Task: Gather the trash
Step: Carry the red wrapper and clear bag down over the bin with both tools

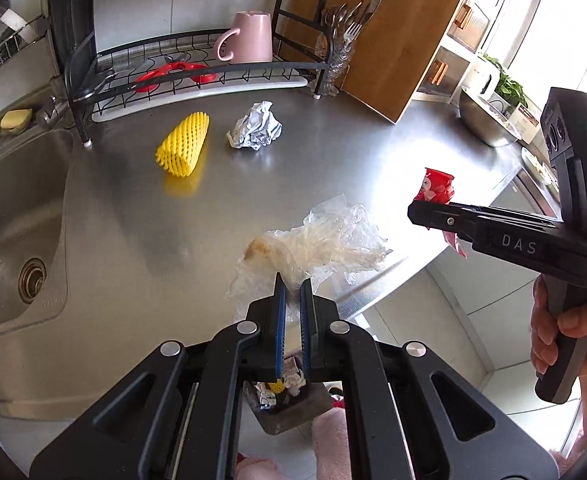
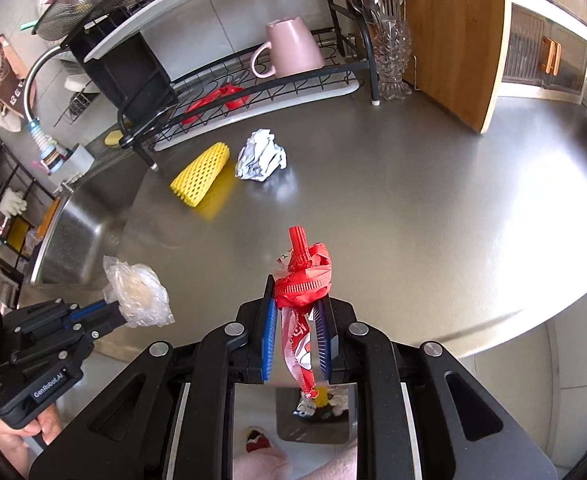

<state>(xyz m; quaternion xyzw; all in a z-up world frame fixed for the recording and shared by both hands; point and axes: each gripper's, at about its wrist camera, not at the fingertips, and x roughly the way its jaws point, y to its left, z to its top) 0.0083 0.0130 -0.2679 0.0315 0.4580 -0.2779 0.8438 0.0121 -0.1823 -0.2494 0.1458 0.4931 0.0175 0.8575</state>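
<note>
Above the steel tabletop (image 1: pixel 333 152), the left claw (image 1: pixel 293 284) pinches a crumpled clear plastic film (image 1: pixel 325 240) and the right claw (image 2: pixel 297 300) clamps a red snack wrapper (image 2: pixel 305 276); both thin, slippery holds risk slipping short of the bin (image 2: pixel 313 428) below.

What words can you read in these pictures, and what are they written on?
"DAS": on the body of the right gripper, seen from the left wrist view.
"GenRobot.AI": on the body of the left gripper, seen from the right wrist view.
"BEV", cut off: on the brown bag hanging by the sink.
White print on the red wrapper: too crumpled to read.
</note>
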